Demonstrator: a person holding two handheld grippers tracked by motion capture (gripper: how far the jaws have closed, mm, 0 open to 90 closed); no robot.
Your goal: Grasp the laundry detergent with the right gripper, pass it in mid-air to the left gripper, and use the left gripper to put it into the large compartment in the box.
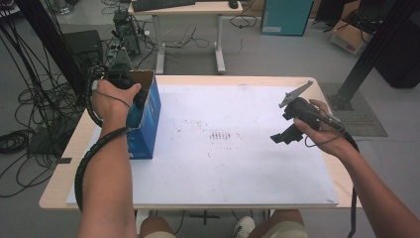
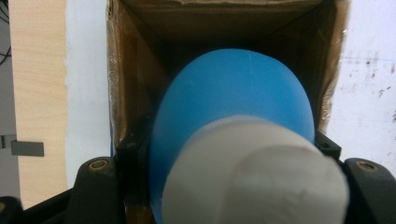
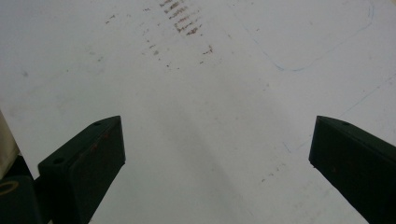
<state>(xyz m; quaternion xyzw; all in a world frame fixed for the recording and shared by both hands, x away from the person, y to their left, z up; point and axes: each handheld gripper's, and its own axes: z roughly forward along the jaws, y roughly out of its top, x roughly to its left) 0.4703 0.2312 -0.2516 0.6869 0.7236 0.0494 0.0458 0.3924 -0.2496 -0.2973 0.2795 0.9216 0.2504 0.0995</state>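
Blue bottle [image 2: 233, 107] between left gripper [image 2: 224, 163] jaws, inside box [image 2: 135, 70]

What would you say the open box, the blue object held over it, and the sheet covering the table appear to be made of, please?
Box: corrugated cardboard, brown inside, glossy blue printed outside. Blue object: smooth matte, probably plastic or rubber; its white end looks like foam or fabric, unclear. Sheet: matte white paper or thin board, scuffed with dark marks.

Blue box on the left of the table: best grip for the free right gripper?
Probably the top rim of the blue box, from above. It stands upright and open-topped, so the thin cardboard wall fits between the open right gripper. The left gripper already reaches in, so take the nearer wall.
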